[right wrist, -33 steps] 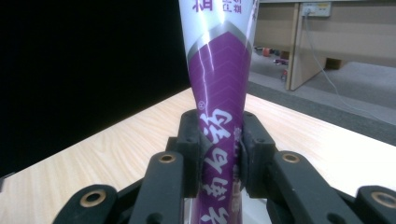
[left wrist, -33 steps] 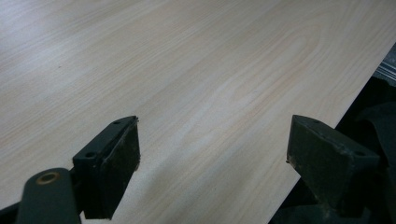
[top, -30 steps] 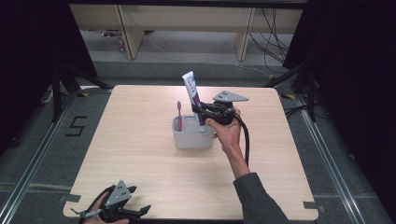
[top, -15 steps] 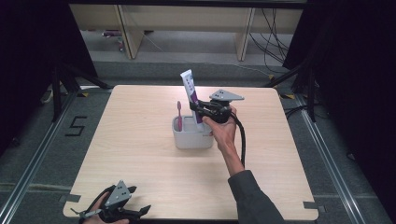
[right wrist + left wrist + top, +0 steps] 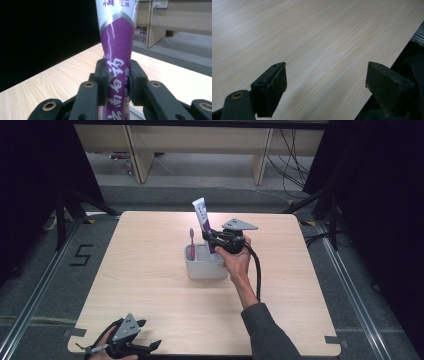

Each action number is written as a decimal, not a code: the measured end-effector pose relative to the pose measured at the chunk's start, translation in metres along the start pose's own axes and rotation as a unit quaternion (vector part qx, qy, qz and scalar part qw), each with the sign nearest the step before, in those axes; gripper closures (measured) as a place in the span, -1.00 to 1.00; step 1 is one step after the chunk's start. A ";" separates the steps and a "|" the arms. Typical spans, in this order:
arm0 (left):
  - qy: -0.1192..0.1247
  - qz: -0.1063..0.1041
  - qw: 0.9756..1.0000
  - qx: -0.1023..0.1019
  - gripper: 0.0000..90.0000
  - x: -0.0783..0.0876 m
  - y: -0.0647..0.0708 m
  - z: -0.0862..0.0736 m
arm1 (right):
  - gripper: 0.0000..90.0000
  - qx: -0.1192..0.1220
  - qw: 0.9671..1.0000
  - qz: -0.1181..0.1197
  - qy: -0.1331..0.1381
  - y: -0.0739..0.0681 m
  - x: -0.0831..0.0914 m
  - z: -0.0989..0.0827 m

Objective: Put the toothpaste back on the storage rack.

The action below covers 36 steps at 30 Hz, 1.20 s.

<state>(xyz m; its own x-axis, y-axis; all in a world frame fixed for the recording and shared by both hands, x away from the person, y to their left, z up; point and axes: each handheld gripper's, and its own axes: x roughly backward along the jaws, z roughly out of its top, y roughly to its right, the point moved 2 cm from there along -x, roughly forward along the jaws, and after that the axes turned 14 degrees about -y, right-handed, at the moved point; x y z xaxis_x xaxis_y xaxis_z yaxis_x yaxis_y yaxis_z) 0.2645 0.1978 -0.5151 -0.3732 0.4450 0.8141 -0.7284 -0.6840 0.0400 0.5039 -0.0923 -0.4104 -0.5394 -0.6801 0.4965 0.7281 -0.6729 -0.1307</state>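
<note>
Left hand-held gripper [image 5: 142, 347] rests at near-left edge of desk [image 5: 150, 290], jaws spread wide, nothing between them; the left gripper view shows bare wood grain past the pads. Idle, well apart from the work.

Grey holder [image 5: 206, 265] sits mid-desk. Pink toothbrush [image 5: 191, 242] stands upright in its left compartment.

Right hand-held gripper [image 5: 212, 240] is clenched on the toothpaste tube [image 5: 202, 220], pads pressing both sides of the purple lower body in the right gripper view [image 5: 117, 72]. Tube is upright, slight tilt, its lower end at or just inside the holder's right part; can't tell whether the bottom is seated.

Likely step: putting the tube in, or lifting it out.

Risks:
- Tube is soft; pads already pinch it in. More squeeze could buckle it or push paste toward the cap.
- Grip is low and the tube is tall, so a quick move could swing the top and let it slip in the pads.
- Tube bottom catching the rim or divider could drag or tip the light holder.
- Toothbrush is near; sideways drift could knock it.
</note>
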 end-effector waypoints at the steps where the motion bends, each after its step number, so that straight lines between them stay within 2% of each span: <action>1: -0.001 0.000 1.000 0.000 -0.63 0.000 0.000 0.000 | 0.63 -0.007 1.000 0.005 -0.002 -0.001 0.000 -0.001; 3: -0.002 -0.001 1.000 -0.002 -0.63 0.000 0.000 0.000 | 0.62 -0.005 1.000 0.000 -0.001 0.000 -0.001 -0.002; 4: -0.002 -0.001 1.000 -0.003 -0.63 0.000 0.000 0.000 | 0.62 -0.016 1.000 0.002 -0.008 -0.001 -0.001 -0.004; 5: -0.002 -0.001 1.000 -0.003 -0.63 0.000 0.000 0.000 | 0.62 -0.008 1.000 -0.002 -0.004 0.000 -0.002 -0.005; 7: -0.006 -0.002 1.000 -0.004 -0.63 0.000 0.000 0.000 | 0.62 -0.007 1.000 -0.002 -0.007 0.002 -0.004 -0.010; 8: -0.011 0.002 1.000 -0.011 -0.63 0.000 -0.001 0.000 | 0.62 -0.017 1.000 0.002 -0.012 0.002 -0.004 -0.012; 9: -0.004 -0.001 1.000 -0.005 -0.63 0.000 0.001 0.000 | 0.62 -0.021 1.000 -0.004 -0.015 0.002 -0.004 -0.013; 12: -0.004 -0.001 1.000 -0.005 -0.63 -0.001 0.001 0.000 | 0.62 -0.011 1.000 -0.005 -0.014 0.004 -0.005 -0.015; 14: -0.004 -0.001 1.000 -0.004 -0.63 -0.001 0.001 0.000 | 0.62 -0.006 1.000 -0.014 -0.014 0.006 -0.005 -0.017; 15: -0.003 -0.002 1.000 -0.003 -0.63 -0.001 0.001 0.000 | 0.62 -0.022 1.000 -0.006 -0.019 0.004 -0.005 -0.019; 17: -0.005 -0.001 1.000 -0.004 -0.63 -0.001 0.001 0.000 | 0.61 -0.018 1.000 -0.009 -0.021 0.005 -0.005 -0.020; 21: -0.003 -0.003 1.000 -0.004 -0.63 -0.001 0.001 0.000 | 0.61 -0.026 0.999 -0.006 -0.024 0.003 -0.006 -0.022; 23: -0.003 -0.002 1.000 -0.005 -0.63 -0.001 0.001 0.000 | 0.61 -0.014 1.000 -0.009 -0.023 0.004 -0.006 -0.022; 31: -0.005 -0.002 1.000 -0.007 -0.63 -0.001 0.001 0.000 | 0.60 -0.015 1.000 -0.010 -0.024 0.002 -0.008 -0.025; 36: -0.004 -0.003 1.000 -0.006 -0.63 -0.001 0.001 0.000 | 0.60 -0.024 0.999 -0.008 -0.023 0.001 -0.008 -0.027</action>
<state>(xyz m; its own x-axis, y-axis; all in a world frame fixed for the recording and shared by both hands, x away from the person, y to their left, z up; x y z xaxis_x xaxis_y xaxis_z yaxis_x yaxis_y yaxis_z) 0.2638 0.1965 -0.5158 -0.3643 0.4438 0.8187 -0.7375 -0.6743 0.0373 0.4976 -0.0951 -0.4378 -0.5301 -0.6561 0.5371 0.6981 -0.6973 -0.1629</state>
